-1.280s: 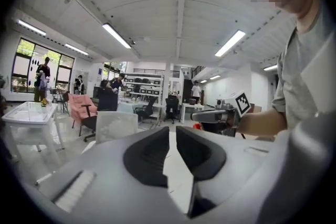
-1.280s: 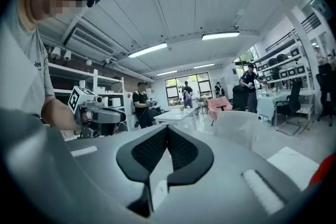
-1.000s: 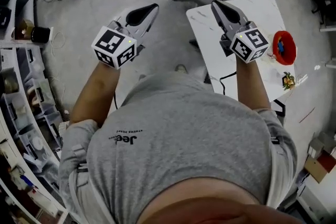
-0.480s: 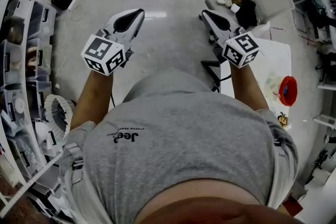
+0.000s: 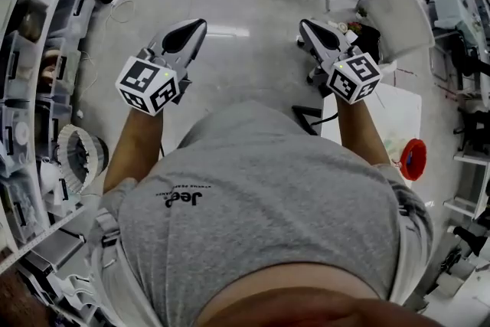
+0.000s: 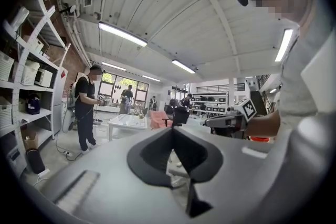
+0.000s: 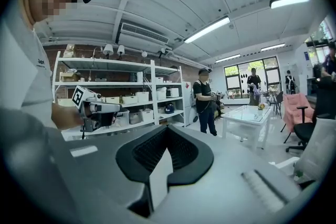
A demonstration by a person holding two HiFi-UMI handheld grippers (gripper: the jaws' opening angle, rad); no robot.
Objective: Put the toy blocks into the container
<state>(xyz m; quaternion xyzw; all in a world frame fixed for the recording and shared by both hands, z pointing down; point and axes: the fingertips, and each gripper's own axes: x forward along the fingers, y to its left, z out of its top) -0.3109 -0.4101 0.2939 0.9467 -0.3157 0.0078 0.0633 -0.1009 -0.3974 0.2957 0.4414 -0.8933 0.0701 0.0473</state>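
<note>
Red round container (image 5: 413,159) is noted on the white table (image 5: 398,107), far right. Toy blocks cannot be made out.

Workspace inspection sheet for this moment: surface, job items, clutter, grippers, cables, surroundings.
Surface: white table at the person's right, not under the grippers.
Job's things: red container at the table's edge; toy blocks too small to tell.
Clutter: nothing seen on the table.
Grippers: left hand-held gripper shut, empty; right hand-held gripper shut, empty; both over floor.
Cables: black cable at the table's near edge.
Surroundings: storage shelves on the left; office chair; standing person.
</note>
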